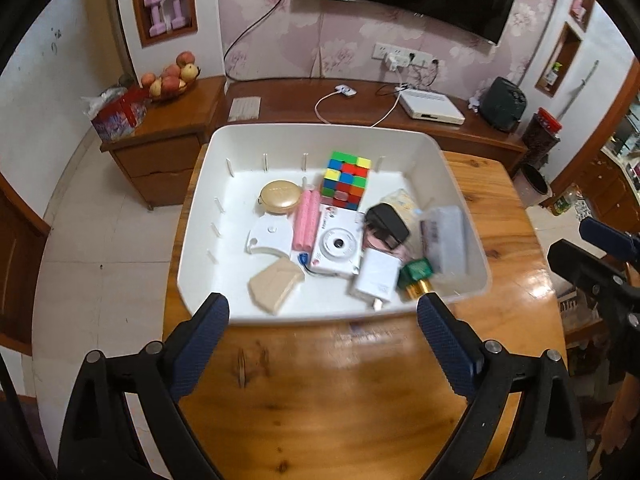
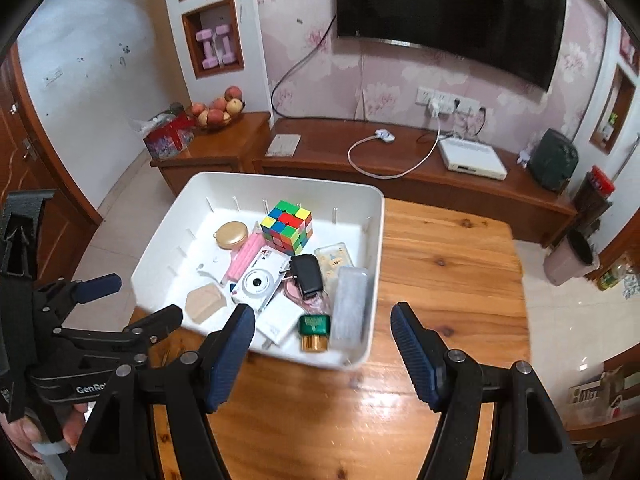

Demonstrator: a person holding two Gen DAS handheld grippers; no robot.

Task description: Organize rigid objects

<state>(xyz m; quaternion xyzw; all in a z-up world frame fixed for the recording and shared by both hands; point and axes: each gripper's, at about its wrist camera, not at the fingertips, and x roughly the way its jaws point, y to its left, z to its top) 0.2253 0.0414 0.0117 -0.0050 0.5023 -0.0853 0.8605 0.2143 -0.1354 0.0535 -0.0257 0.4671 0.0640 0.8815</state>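
White bin (image 1: 276, 312) on wooden table (image 1: 340, 392), holding puzzle cube (image 1: 346, 180), toy camera (image 1: 336, 246), gold compact (image 1: 279, 197), pink comb (image 1: 306, 220), black charger (image 1: 388, 224), white adapter (image 1: 376, 276). Left gripper (image 1: 323, 318): jaws wide apart, empty, above near rim. Right gripper (image 2: 323, 330): jaws parted, empty, above near rim.

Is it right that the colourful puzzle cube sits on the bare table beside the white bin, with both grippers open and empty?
Not quite: the cube sits inside the bin, as the left wrist view shows. The left gripper and right gripper are indeed open and empty.
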